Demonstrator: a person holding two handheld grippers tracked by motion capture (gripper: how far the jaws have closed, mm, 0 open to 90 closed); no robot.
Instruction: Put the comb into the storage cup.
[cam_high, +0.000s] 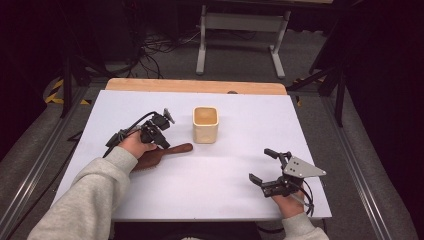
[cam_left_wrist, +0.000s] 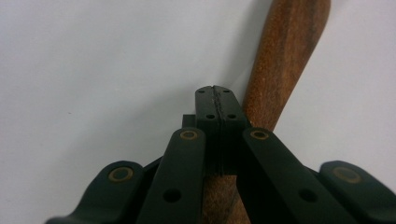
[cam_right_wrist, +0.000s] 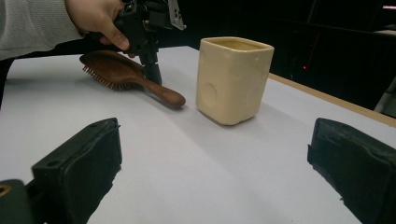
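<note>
Left gripper (cam_high: 162, 142) stands over the handle of the wooden hairbrush (cam_high: 165, 152), jaws pointing down at the white table (cam_high: 240, 165). In the left gripper view the two jaws are pressed flat together, nothing between them, with the brush handle (cam_left_wrist: 275, 84) running just beside and under them toward 1 o'clock. They look to touch the handle's side, but they do not clamp it.

Hairbrush lies flat, bristles down, at about 9 o'clock from the table's centre. Its head is under the person's left hand (cam_high: 134, 145); its handle tip points toward 3 o'clock and ends near the foot of the cream cup (cam_high: 205, 125).

Cup is upright, square-mouthed, at 12 o'clock from the table's centre, apart from the brush tip by a narrow gap of table, as the right gripper view shows (cam_right_wrist: 233, 79).

Right gripper (cam_high: 264, 167) rests at 4 o'clock near the table's front edge, well apart from cup and brush. Its jaws are spread wide and hold nothing.
</note>
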